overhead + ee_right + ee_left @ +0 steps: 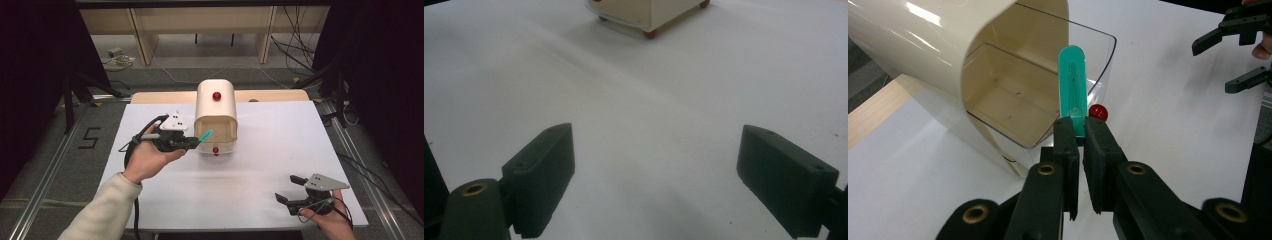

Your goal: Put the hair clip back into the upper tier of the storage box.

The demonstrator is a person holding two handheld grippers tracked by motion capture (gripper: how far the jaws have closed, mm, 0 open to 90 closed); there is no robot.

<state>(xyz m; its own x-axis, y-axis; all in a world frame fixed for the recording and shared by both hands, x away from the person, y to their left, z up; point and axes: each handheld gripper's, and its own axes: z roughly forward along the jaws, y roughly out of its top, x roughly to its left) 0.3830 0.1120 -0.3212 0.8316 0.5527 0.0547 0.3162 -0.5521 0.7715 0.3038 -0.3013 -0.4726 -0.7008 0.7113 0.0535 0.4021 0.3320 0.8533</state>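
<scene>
Green strip (1072, 90): a flat green plastic piece with a rounded far end, pinched at its near end and held in the air at the open front of the cream box, its free end over the clear lip.
Left gripper (1079, 131): jaws pressed together on the strip's near end; in the high view it (192, 143) is seen held level, aimed at the box mouth.
Grip depth: only the strip's near end is seated between the pads; most of its length projects free.
Cream box (215, 107): a rounded, bread-bin-like housing near the middle of the table, its roll-top raised; the interior looks bare.
Clear tray front (1100, 60): a transparent wall is noted across the mouth, with a red knob (1098, 112) on it.
Second red knob (216, 95): seen on the curved top.
Right gripper (291, 189): jaws spread, nothing between them; parked near the table's front right corner, well apart from the box.
White table (270, 145): otherwise bare around the box.
Risk 1: the strip could pivot or slip in the pads, since it is held by the end only.
Risk 2: the tip could catch on the clear wall if it is brought in too low, being hard to judge through transparent plastic.
Risk 3: the box could be shoved back, as it is not braced by the right gripper.
</scene>
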